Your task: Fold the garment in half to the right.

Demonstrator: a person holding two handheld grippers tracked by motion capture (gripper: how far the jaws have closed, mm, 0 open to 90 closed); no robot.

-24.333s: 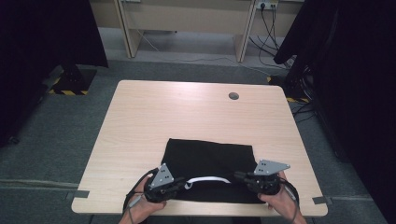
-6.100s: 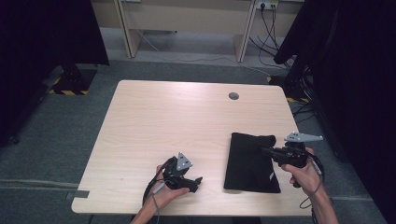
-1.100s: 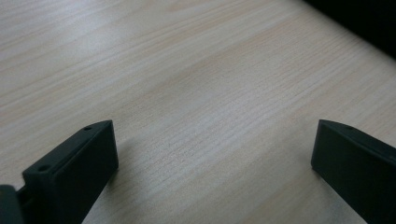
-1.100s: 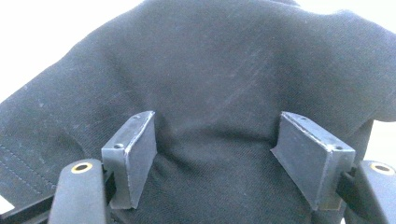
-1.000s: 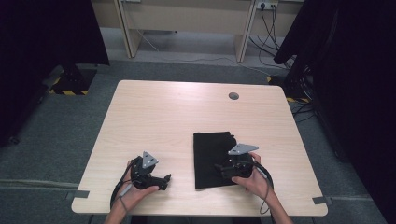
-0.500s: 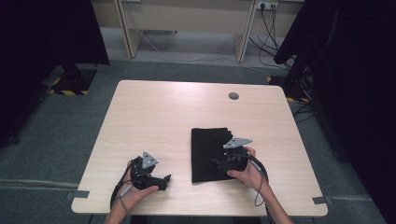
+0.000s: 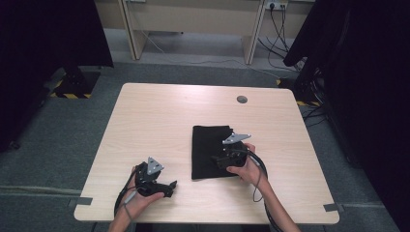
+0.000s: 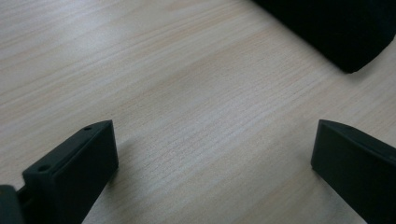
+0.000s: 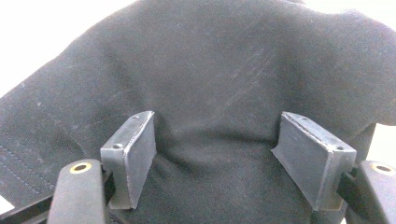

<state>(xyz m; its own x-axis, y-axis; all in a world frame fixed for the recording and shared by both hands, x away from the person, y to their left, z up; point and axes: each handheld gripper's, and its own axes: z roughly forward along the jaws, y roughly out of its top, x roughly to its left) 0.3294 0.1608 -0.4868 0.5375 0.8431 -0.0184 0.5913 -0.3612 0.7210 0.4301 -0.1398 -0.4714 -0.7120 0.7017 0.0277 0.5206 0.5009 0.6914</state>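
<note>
While right gripper [image 7: 218,159] presses black cloth [image 7: 209,145], jaws apart | left gripper [image 7: 170,187] jaws apart, on table [image 7: 159,116]

High view looks down on the table [image 7: 159,121]; both tongs views sit close above it.

Left hand-held gripper [image 7: 167,186] open, right hand-held gripper [image 7: 216,160] open (jaws wide)

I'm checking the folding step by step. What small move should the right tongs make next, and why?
Probably slide the right tongs a little further left, dragging the folded black cloth toward the table's middle. Their jaws stand wide, pressing down into the cloth rather than pinching it, and the left tongs wait open over bare wood.
</note>
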